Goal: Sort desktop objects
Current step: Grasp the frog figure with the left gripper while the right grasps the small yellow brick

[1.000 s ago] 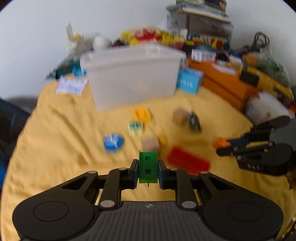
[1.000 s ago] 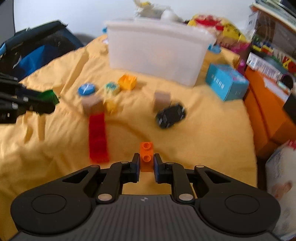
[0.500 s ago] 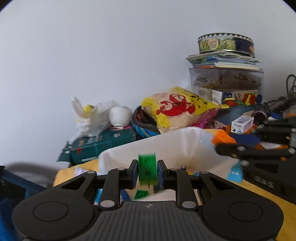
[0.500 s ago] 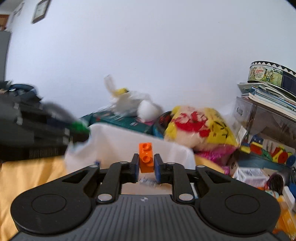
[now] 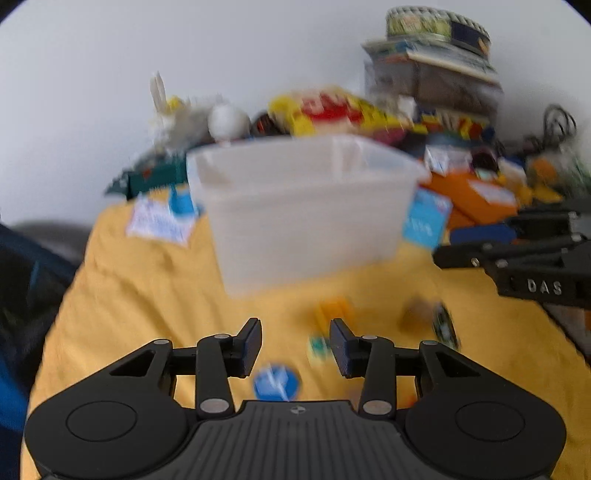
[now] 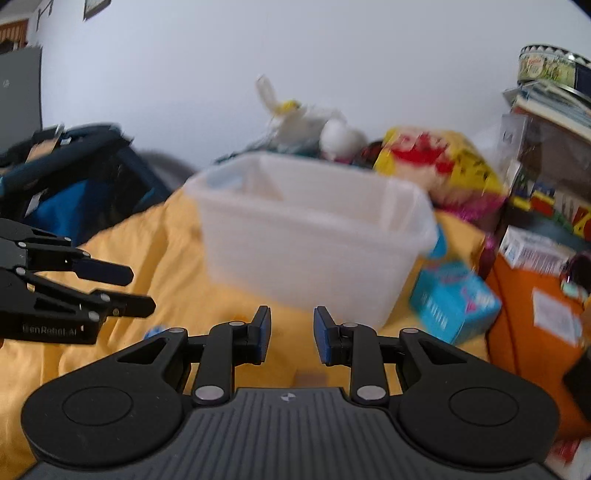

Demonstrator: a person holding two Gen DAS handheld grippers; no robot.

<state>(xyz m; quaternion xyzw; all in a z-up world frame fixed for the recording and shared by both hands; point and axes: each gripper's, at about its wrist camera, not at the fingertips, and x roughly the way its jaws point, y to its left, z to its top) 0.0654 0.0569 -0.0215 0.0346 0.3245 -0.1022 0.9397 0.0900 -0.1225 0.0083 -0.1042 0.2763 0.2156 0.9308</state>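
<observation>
A white translucent plastic bin (image 5: 306, 206) stands on the yellow cloth (image 5: 147, 288); it also shows in the right wrist view (image 6: 310, 236). My left gripper (image 5: 295, 343) is open and empty, in front of the bin. My right gripper (image 6: 291, 336) is open and empty, also short of the bin. On the cloth near the left gripper lie a blue round piece (image 5: 276, 382), an orange block (image 5: 334, 308), a small teal piece (image 5: 318, 347) and a dark wheeled toy (image 5: 445, 326). Everything is motion-blurred.
A blue box (image 6: 454, 299) lies right of the bin. Orange boxes (image 6: 532, 321), a yellow snack bag (image 6: 439, 162), stacked books and a tin (image 5: 436, 26) crowd the right and back. A dark blue bag (image 6: 81, 177) sits at the left.
Both grippers have opened: the green brick is gone from the left one and the orange brick from the right. Both have pulled back from above the bin and tilted down toward the cloth.
</observation>
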